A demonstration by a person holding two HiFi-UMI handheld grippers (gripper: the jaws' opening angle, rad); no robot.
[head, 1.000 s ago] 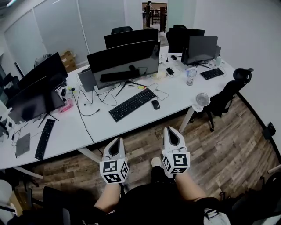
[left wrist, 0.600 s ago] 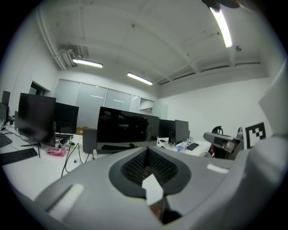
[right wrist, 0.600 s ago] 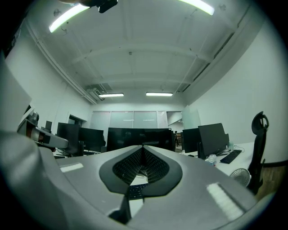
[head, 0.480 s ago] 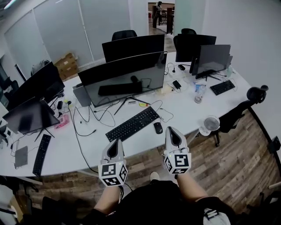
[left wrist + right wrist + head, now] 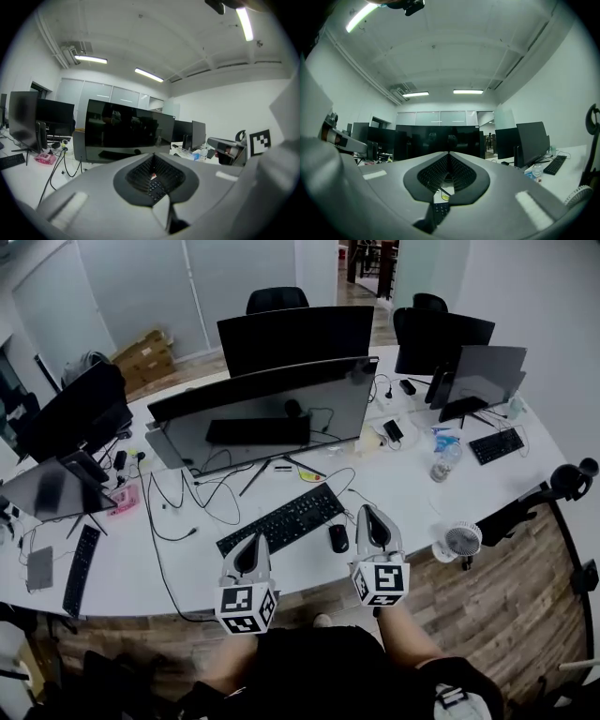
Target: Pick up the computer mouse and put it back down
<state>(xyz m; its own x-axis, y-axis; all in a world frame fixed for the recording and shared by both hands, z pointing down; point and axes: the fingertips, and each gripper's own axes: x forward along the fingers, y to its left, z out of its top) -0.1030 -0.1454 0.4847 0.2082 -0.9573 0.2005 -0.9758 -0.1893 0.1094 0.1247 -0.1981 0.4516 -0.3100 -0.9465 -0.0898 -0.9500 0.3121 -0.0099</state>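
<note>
Head cam steep down; gripper views ~level; all share monitor (image 5: 272, 413)

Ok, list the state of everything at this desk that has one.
left gripper, shut, empty.
right gripper, shut, empty, just right of the mouse.
computer mouse, lying on the desk, not held.
front monitor, screen dark.
water bottle, upright.
small fan, cannot tell if spinning.
</note>
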